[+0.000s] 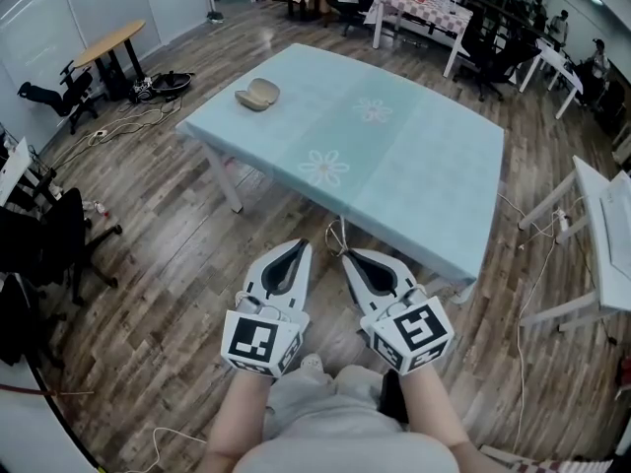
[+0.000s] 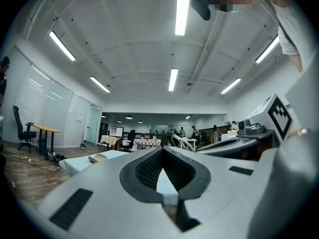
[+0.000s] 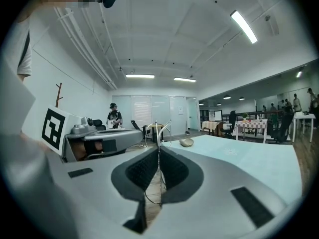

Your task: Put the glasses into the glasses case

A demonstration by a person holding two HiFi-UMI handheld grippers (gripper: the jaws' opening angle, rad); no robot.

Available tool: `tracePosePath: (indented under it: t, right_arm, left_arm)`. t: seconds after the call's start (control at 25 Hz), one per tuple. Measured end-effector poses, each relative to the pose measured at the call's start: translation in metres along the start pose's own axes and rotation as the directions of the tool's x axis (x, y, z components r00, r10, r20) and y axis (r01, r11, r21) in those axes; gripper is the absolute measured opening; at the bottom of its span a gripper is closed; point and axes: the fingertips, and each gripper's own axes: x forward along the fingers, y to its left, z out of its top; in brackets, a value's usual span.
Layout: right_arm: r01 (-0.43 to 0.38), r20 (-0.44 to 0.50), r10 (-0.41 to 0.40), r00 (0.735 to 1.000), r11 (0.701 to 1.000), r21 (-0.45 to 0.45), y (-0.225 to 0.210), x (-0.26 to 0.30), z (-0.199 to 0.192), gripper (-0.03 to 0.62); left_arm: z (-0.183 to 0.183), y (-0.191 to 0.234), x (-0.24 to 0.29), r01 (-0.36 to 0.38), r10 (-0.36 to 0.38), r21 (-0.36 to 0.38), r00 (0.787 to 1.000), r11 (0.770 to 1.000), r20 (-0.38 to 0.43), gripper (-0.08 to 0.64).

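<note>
An open beige glasses case [image 1: 257,95] lies near the far left corner of the light blue table [image 1: 424,175]. I cannot make out any glasses. Both grippers hang close to my body, short of the table's near edge and far from the case. My left gripper [image 1: 299,249] is shut with nothing in it, and so is my right gripper [image 1: 352,257]. In the left gripper view the shut jaws [image 2: 162,152] point level across the room, with the case [image 2: 97,158] far off to the left. The right gripper view shows the case [image 3: 187,142] just right of its shut jaws [image 3: 158,149].
Cables [image 1: 128,121] trail over the wooden floor left of the table, near a round desk [image 1: 108,39] and office chairs [image 1: 59,92]. A white desk [image 1: 606,239] stands at the right. More tables [image 1: 424,8] and people fill the back of the room.
</note>
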Motion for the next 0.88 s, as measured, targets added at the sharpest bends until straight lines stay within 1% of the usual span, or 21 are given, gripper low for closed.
tracePosePath:
  t: [0.44, 0.68, 0.88]
  right_arm:
    - [-0.017, -0.002, 0.017, 1.000, 1.000, -0.010, 0.003, 0.025, -0.001, 0.015]
    - [-0.027, -0.005, 0.027, 1.000, 1.000, -0.012, -0.004, 0.042, 0.000, 0.015]
    - [-0.055, -0.001, 0.055, 0.998, 0.998, -0.017, -0.009, 0.062, 0.001, 0.015]
  left_arm:
    - [-0.005, 0.025, 0.006, -0.016, 0.016, -0.010, 1.000, 1.000, -0.003, 0.008]
    - [-0.006, 0.041, 0.013, -0.041, 0.041, -0.007, 0.999, 0.999, -0.006, 0.008]
    - [-0.009, 0.061, 0.020, -0.073, 0.073, -0.012, 0.997, 0.997, -0.005, 0.008]
